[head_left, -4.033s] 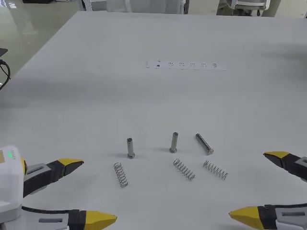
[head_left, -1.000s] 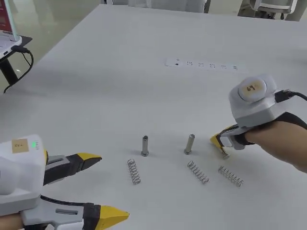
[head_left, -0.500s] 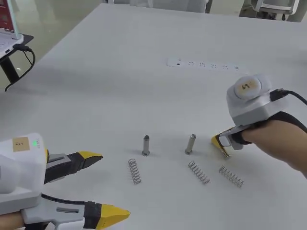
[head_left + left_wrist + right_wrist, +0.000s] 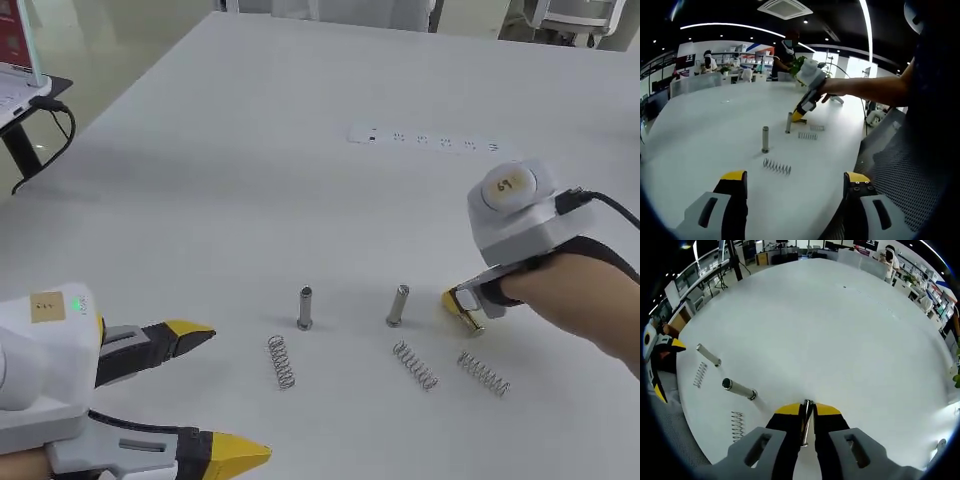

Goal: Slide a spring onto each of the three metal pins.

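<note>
Low over table (image 4: pixel 840 330), right claw (image 4: pixel 806 407) — clamping pin (image 4: pixel 805 430)

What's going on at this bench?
A person works two handheld yellow-tipped grippers over a white table. The right gripper is shut on one slim metal pin at the table surface. The left gripper hovers open. Two more metal pins stand upright, and three coiled wire springs lie loose; none is on a pin.

Head view looks down from the near edge of the tabletop (image 4: pixel 250 150); left gripper view skims low across it from the left; right gripper view sits tight over the third pin (image 4: pixel 805 422). All three share the upright pins (image 4: pixel 305 308) (image 4: pixel 398 306).
</note>
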Tool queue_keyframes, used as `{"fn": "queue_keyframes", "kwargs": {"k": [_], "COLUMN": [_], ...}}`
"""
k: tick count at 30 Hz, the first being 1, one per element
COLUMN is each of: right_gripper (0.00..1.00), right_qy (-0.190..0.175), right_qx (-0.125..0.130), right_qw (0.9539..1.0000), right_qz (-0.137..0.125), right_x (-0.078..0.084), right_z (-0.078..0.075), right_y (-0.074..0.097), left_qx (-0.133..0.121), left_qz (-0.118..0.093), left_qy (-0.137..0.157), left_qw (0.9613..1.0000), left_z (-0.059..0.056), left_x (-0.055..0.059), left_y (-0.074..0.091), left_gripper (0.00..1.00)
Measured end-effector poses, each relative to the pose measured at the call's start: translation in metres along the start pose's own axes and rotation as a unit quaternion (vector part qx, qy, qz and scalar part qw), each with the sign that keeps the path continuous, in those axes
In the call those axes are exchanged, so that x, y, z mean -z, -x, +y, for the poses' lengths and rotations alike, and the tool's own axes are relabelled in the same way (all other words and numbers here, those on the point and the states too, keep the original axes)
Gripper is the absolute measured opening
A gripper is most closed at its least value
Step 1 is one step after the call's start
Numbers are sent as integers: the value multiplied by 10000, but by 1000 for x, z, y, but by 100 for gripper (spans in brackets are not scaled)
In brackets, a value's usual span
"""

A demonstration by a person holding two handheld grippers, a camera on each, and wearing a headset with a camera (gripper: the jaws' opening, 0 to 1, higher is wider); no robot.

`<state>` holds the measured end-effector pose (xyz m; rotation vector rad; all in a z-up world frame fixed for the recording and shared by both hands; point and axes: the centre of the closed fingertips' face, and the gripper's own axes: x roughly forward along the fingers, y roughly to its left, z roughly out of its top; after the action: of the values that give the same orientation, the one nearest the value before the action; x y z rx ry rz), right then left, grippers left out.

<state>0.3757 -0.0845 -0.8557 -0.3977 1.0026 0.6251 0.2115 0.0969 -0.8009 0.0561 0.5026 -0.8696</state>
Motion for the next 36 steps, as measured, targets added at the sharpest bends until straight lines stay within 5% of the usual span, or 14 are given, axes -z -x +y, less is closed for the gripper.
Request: {"fn": "queue_keyframes", "kwargs": {"k": [36], "right_gripper": [5], "right_qy": [-192], "right_qx": [45], "right_qw": [9972], "right_qz": [-727], "right_x": [0], "right_z": [-10], "right_y": [50], "left_qx": [65], "left_qz": [61], "left_qy": [-78], "left_qw": [9999], "left_z": [-3], "left_x": [2], "left_y": [-2], "left_gripper": [74]}}
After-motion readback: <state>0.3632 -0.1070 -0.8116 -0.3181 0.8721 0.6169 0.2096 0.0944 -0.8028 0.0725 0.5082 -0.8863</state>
